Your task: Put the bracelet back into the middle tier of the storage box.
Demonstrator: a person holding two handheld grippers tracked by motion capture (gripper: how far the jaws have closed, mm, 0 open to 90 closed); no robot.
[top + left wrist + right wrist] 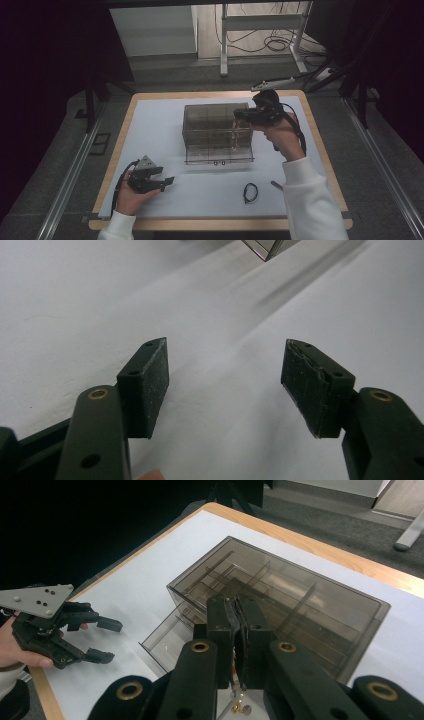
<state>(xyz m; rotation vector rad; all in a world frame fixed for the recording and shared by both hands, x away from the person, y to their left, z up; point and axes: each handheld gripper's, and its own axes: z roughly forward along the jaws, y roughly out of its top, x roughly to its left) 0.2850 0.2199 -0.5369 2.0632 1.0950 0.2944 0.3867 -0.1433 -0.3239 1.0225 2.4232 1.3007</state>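
**Right claw pinched on a thin dangling piece at the organizer box**

Right now I have the counter (pixel 150 130) in front of me, its pale surface framed by a wooden edge. Largest on it is the smoky transparent organizer box (pixel 216 131), standing at the middle toward the far side, split inside by thin dividers. From my right gripper view one drawer (pixel 170 637) of it stands pulled out on the side facing my left hand.

My right claw (pixel 243 116) is over the right part of the box, close to its top. Its jaws are pressed nearly together, and in the right gripper view a thin, pale-metal piece (pixel 234 685) hangs from between the pads, with small gold-coloured ends at the bottom. I cannot tell exactly what the piece is. In the high view a faint pinkish strand (pixel 235 134) drops from the claw in front of the box's right compartments.

My left claw (pixel 167 181) is at the near left of the counter, well apart from the box. Its jaws stand clearly apart with only bare counter between them; it grips no object.

Smallest, a black looped cord (pixel 250 192) lies near the front edge, near and right of the box, and a short dark bit (pixel 276 185) lies just to its right.
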